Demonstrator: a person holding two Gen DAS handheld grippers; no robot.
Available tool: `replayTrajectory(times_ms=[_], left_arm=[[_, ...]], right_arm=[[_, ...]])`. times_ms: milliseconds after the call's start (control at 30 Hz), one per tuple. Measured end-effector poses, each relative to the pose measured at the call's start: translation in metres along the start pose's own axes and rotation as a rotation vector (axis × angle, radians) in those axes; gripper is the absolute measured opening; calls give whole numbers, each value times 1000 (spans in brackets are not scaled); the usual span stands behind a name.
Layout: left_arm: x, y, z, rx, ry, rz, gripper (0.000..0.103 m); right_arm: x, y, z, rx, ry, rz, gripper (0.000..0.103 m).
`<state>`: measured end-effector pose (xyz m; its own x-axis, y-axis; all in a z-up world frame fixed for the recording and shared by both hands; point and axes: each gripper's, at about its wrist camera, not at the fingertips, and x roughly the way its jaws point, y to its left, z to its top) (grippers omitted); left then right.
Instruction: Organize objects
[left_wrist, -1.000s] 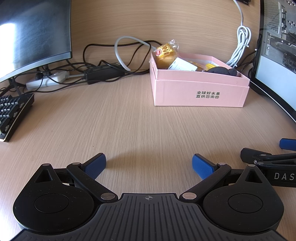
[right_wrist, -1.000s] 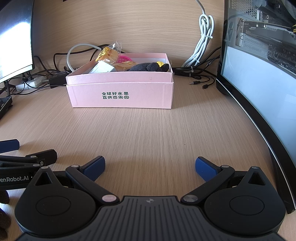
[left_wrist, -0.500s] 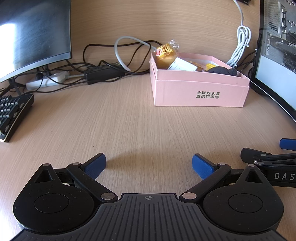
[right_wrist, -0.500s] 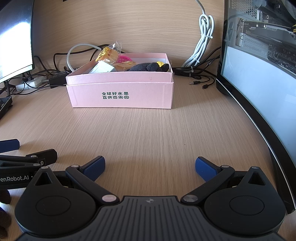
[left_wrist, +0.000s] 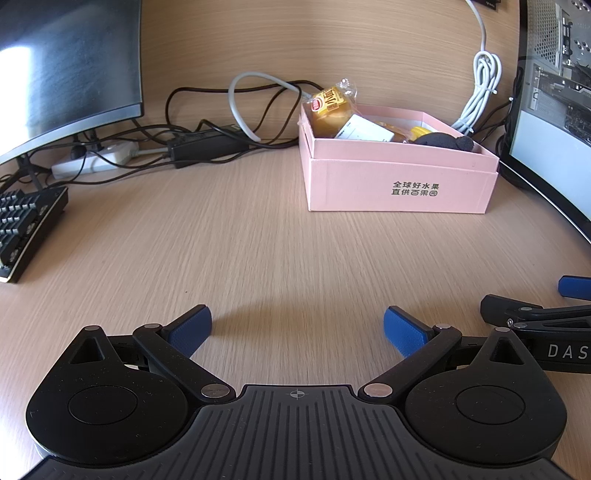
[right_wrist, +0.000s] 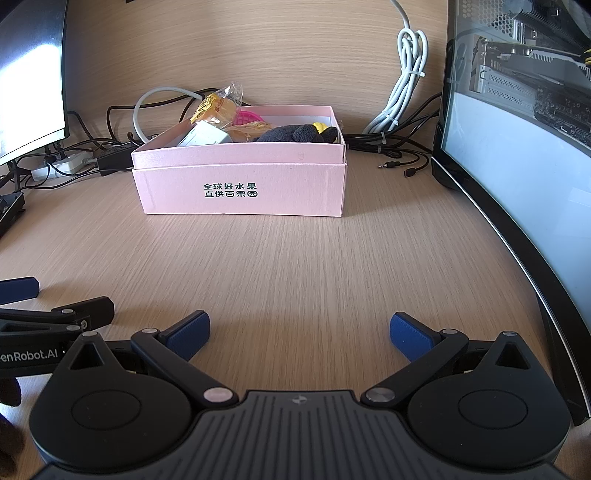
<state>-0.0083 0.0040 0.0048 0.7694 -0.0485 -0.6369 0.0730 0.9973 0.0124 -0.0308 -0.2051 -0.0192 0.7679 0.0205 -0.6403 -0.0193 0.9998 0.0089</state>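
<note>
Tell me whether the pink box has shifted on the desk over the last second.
No. The pink box keeps the same spot beside the bundled white cable in the right wrist view, and both claws look unmoved too.

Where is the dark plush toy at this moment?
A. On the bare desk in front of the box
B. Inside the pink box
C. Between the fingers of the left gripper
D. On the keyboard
B: the dark plush toy lies inside the pink box among the other items, while the left gripper and the right gripper are both open and empty.
</note>
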Motion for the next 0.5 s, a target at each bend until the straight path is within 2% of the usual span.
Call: replayTrajectory(times_ms=[500], left_arm=[[0, 1, 0, 0, 0, 0, 102]], right_arm=[[0, 0, 0, 0, 0, 0, 103]])
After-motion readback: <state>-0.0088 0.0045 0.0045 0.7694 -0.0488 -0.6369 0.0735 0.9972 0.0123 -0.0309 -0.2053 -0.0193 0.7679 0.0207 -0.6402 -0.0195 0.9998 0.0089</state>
